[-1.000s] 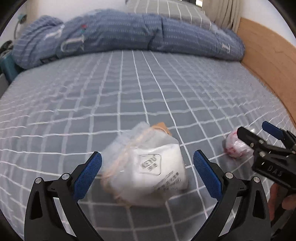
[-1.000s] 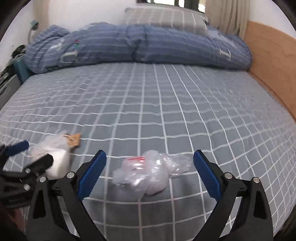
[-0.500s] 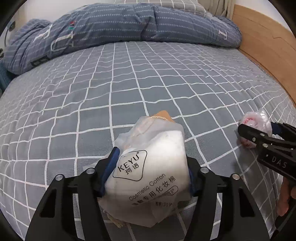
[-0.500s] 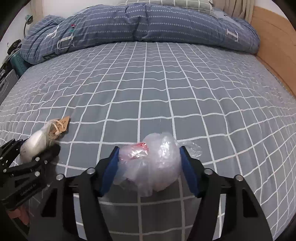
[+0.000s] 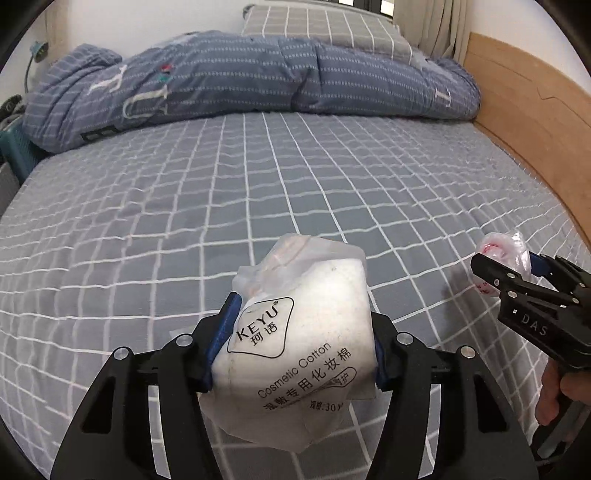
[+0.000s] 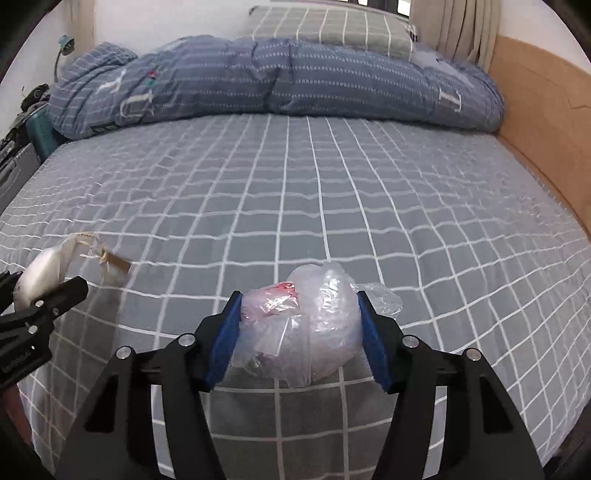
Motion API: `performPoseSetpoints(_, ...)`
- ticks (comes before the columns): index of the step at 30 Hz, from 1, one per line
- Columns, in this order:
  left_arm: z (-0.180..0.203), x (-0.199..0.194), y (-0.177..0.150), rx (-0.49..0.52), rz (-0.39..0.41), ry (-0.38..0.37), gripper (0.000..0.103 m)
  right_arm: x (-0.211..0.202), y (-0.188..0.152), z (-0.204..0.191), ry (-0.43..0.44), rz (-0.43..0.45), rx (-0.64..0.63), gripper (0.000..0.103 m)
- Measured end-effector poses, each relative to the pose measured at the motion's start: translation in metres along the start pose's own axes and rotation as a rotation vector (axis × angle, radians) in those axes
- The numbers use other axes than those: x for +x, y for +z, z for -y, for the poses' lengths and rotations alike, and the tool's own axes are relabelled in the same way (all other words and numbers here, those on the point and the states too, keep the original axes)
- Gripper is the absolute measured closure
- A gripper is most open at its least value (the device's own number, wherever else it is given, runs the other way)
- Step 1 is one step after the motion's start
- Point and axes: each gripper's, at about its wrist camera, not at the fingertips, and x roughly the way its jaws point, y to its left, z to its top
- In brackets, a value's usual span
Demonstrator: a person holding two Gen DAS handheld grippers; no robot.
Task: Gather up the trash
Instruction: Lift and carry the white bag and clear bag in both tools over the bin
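My left gripper (image 5: 301, 338) is shut on a white cotton-pad bag (image 5: 299, 343) printed "KEYU Cosmetic Cotton", held a little above the grey checked bed sheet (image 5: 258, 192). A string with a tan tag (image 6: 118, 263) dangles from that bag in the right wrist view, where the bag (image 6: 38, 275) and left gripper show at the left edge. My right gripper (image 6: 299, 332) is shut on a crumpled clear plastic bag (image 6: 303, 328) with red print, also lifted off the sheet. That plastic bag (image 5: 500, 253) shows at the right edge of the left wrist view.
A rolled blue striped quilt (image 5: 240, 81) lies across the far end of the bed, with a grey checked pillow (image 5: 321, 26) behind it. A wooden bed board (image 5: 528, 122) runs along the right side. A person's fingers (image 5: 554, 391) grip the right tool's handle.
Both grippers went from open around their bags to shut on them, and both bags have risen slightly off the sheet. The tan tag now hangs free.
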Motion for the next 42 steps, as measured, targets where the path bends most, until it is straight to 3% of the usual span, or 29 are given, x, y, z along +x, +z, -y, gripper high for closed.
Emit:
performPoseSetpoints(15,-0.013,-0.063,-0.003,-0.04,0.065,0.024,0.045,-0.077,0.012,-0.033,0.03,0.144,-0.046,0.045)
performPoseSetpoints(33,0.009,-0.135,-0.026,-0.007,0.152,0.017,0.045,-0.174,-0.031,-0.025,0.042,0.219,-0.086,0.045)
performPoseSetpoints(35,0.01,-0.139,-0.03,-0.008,0.15,0.018,0.045,-0.181,-0.037,-0.023,0.077,0.215,-0.068,0.045)
performPoseSetpoints(42,0.008,-0.157,-0.053,-0.027,0.144,0.026,0.045,-0.194,-0.057,-0.028,0.07,0.209,-0.078,0.045)
